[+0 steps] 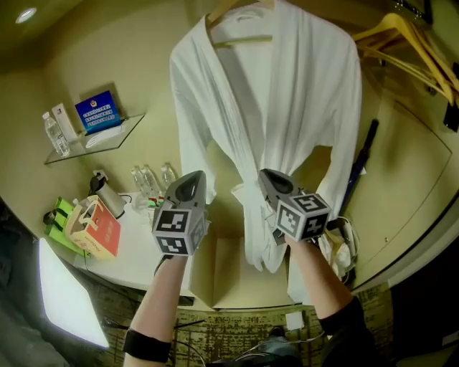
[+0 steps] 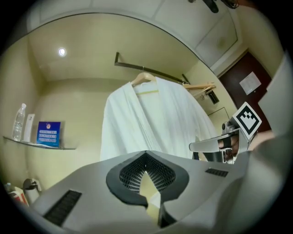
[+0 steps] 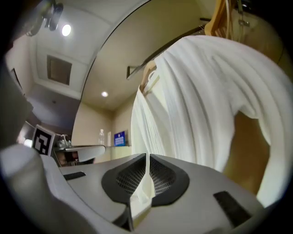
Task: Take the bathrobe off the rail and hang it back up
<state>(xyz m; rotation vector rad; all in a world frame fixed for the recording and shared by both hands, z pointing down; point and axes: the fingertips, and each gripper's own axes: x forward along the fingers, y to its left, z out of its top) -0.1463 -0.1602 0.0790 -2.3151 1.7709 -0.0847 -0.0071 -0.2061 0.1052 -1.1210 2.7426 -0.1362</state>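
A white bathrobe (image 1: 265,107) hangs on a wooden hanger (image 1: 240,8) in the head view, with its sleeves and front falling straight down. The left gripper view shows the same robe (image 2: 151,123) under the metal rail (image 2: 151,71). My left gripper (image 1: 192,176) is held in front of the robe's lower left side, jaws shut and nothing in them. My right gripper (image 1: 267,175) is beside it near the robe's lower front, also shut and holding nothing. In the right gripper view the robe (image 3: 201,105) fills the right half, just past the closed tips (image 3: 147,155). Neither gripper touches the cloth.
A glass shelf (image 1: 129,123) at the left carries a water bottle (image 1: 56,134) and a blue sign (image 1: 98,111). Below is a white desk (image 1: 136,251) with a kettle, bottles and a red box (image 1: 97,228). Spare wooden hangers (image 1: 409,50) hang at the right, above a dark umbrella (image 1: 361,168).
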